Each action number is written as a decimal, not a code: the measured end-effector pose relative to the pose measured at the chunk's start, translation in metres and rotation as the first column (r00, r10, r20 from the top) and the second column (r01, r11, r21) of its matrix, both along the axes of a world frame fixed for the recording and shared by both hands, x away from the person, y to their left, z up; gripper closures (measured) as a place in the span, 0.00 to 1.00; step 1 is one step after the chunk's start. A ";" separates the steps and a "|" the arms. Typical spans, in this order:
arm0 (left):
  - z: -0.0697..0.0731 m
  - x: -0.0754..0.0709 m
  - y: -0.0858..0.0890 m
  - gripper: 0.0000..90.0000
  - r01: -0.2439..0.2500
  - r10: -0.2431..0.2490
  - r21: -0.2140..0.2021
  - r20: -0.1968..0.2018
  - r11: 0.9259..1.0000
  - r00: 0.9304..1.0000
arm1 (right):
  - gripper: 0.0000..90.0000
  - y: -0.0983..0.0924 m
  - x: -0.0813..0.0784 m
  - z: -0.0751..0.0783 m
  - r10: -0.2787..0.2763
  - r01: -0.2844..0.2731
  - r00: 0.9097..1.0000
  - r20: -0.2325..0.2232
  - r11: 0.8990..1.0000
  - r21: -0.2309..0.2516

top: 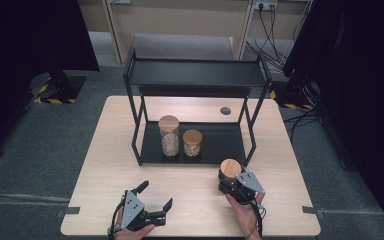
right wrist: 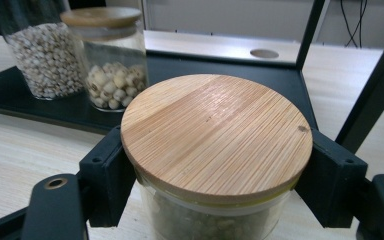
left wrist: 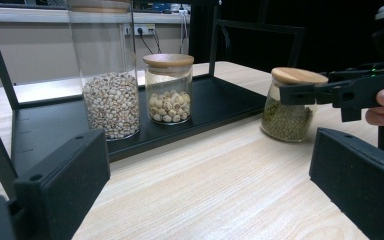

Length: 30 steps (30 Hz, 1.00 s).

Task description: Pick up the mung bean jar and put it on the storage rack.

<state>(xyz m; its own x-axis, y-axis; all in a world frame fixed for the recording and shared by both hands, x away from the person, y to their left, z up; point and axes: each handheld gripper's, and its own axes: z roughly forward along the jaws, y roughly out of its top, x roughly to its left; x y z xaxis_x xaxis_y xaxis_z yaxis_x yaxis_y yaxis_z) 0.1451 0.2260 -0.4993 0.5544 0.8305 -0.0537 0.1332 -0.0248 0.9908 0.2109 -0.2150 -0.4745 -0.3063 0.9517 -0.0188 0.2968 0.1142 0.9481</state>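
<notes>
A glass jar of green beans [top: 230, 170] [left wrist: 291, 104] [right wrist: 215, 150] with a round wooden lid stands on the table just in front of the black shelf's right leg. My right gripper [top: 229, 181] [right wrist: 215, 180] is shut on it, one black jaw on each side just under the lid. On the shelf's bottom tray [top: 220, 142] stand a tall jar of pale grains [top: 169, 135] [left wrist: 109, 70] [right wrist: 32, 47] and a shorter jar of white seeds [top: 192, 143] [left wrist: 168, 89] [right wrist: 107, 60]. My left gripper [top: 156, 196] [left wrist: 210, 185] rests open near the table's front left, holding nothing.
The two-tier black metal shelf [top: 195, 75] stands in the middle of the light wooden table [top: 105, 165]. A round cable hole [top: 225, 110] lies behind it. Cables and dark stands sit on the grey floor around the table.
</notes>
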 end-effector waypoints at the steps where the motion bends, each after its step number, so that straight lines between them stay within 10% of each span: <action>1: 0.000 0.000 0.000 0.02 0.000 0.000 0.000 0.000 1.000 1.000 | 0.28 0.000 -0.001 0.001 0.005 -0.005 1.000 0.009 1.000 -0.002; 30: 0.000 0.000 0.000 0.02 -0.003 0.003 -0.001 -0.001 1.000 1.000 | 0.28 0.005 0.006 0.018 0.082 -0.082 0.996 0.027 0.996 0.015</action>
<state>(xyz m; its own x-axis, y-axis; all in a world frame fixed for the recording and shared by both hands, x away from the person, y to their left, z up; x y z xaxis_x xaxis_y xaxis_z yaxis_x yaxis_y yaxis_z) 0.1452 0.2262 -0.4995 0.5520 0.8320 -0.0551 0.1343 -0.0235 0.9907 0.2171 -0.2097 -0.4560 -0.3829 0.9237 -0.0124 0.2620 0.1215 0.9574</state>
